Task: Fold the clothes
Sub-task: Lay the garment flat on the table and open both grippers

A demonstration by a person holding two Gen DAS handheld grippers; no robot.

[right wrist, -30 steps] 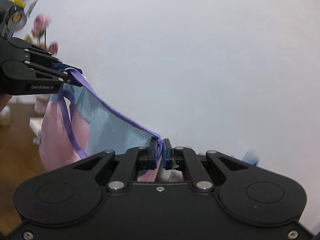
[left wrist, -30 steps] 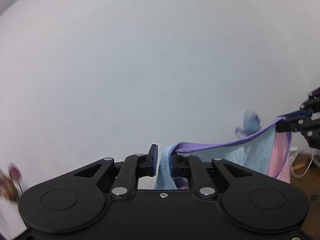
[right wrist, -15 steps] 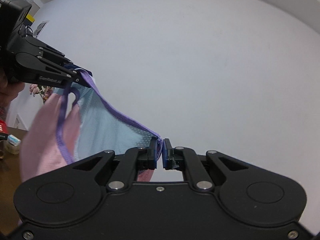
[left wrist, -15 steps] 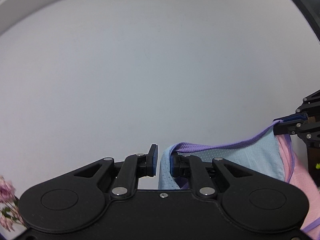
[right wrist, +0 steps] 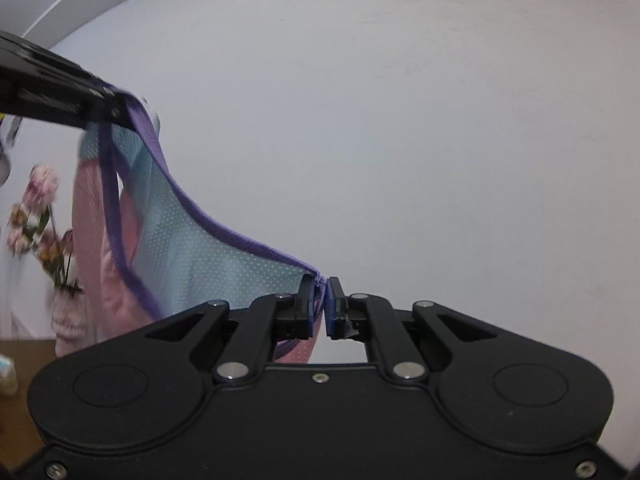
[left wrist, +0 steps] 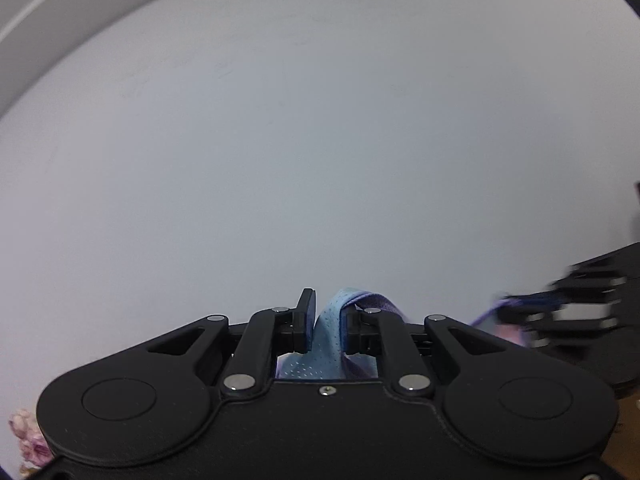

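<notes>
A mesh garment point(right wrist: 192, 248) in light blue and pink with purple trim hangs in the air between both grippers. My right gripper point(right wrist: 320, 286) is shut on one purple-trimmed corner. My left gripper point(left wrist: 326, 312) is shut on the other corner, where bunched blue mesh point(left wrist: 328, 332) fills the gap between its pads. In the right wrist view the left gripper point(right wrist: 116, 112) shows at the upper left, with the trim stretched in a sagging line from it. In the left wrist view the right gripper point(left wrist: 516, 312) is a blurred dark shape at the right edge. The garment's lower part is hidden behind the gripper bodies.
A plain white wall point(left wrist: 320, 140) fills both views. A vase of pink flowers point(right wrist: 40, 216) stands at the left on a wooden surface point(right wrist: 20, 356), with a small bottle point(right wrist: 6, 376) near it. The flowers point(left wrist: 30, 438) also show at the left wrist view's lower left.
Both grippers have risen with the garment still held, so more wall and ceiling edge show. The right gripper has swung closer to the left one and is blurred by motion.
</notes>
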